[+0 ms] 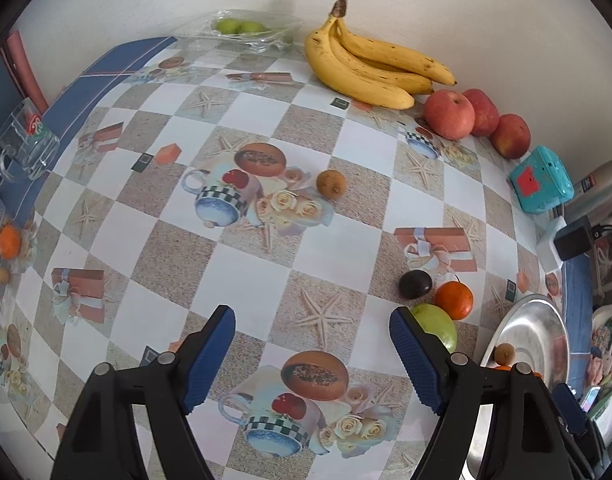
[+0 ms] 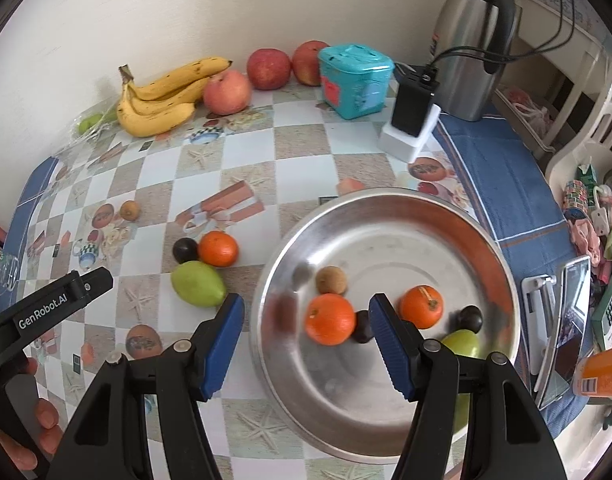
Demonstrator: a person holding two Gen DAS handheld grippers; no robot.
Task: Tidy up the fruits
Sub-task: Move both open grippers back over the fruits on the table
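In the left wrist view, the left gripper [image 1: 312, 354] hangs wide open and empty at bottom centre over the checked printed tablecloth [image 1: 241, 264]; right of it cluster a green mango [image 1: 440, 326], a dark plum [image 1: 415, 284] and an orange tangerine [image 1: 454, 300]. In the right wrist view, the right gripper [image 2: 306, 338], half open and empty, hovers over the round steel plate [image 2: 390, 216] at centre right, which holds two tangerines [image 2: 330, 319], a brown round fruit [image 2: 330, 280], dark plums [image 2: 470, 319] and a green fruit [image 2: 462, 342].

We see a tablecloth [image 1: 245, 264] checked white and beige, printed with starfish, its border blue. The bananas [image 1: 370, 68] are yellow with brown specks, the apples [image 1: 450, 114] red, the box [image 2: 356, 80] turquoise, the plate [image 2: 386, 236] silver, the pads [image 2: 225, 344] blue.
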